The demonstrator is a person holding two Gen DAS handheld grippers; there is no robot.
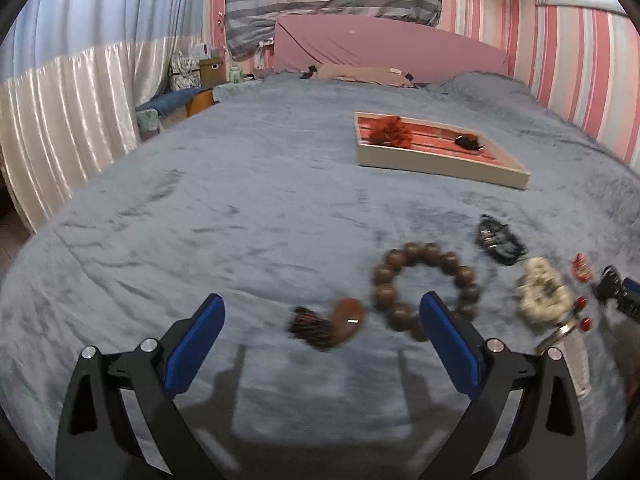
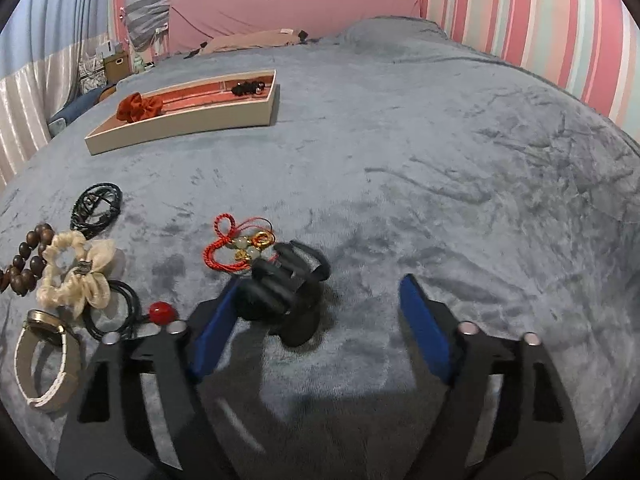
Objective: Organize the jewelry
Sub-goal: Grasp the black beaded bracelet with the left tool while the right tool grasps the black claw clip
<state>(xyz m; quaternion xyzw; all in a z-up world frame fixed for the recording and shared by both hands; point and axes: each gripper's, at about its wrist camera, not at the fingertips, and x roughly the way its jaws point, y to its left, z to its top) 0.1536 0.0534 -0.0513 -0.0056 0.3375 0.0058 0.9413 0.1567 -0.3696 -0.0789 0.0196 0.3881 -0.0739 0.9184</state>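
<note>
Right wrist alone shows the watch (image 2: pixel 44 360); both hand-held grippers (image 1: pixel 322 344) (image 2: pixel 316 320) gape wide, holding nothing

Tray (image 2: pixel 180 128) far back-left on the bed (image 2: pixel 440 200), scrunchie (image 2: pixel 138 107) inside; bead bracelet (image 2: pixel 28 264) left of hair claw (image 2: pixel 288 292).

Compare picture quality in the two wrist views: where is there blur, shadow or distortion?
Left wrist: wooden bead bracelet and brown tassel pendant smeared by blur; finger shadows on blanket. Right wrist: sharper, red knot charm crisp; jewelry tray bowed by fisheye.
</note>
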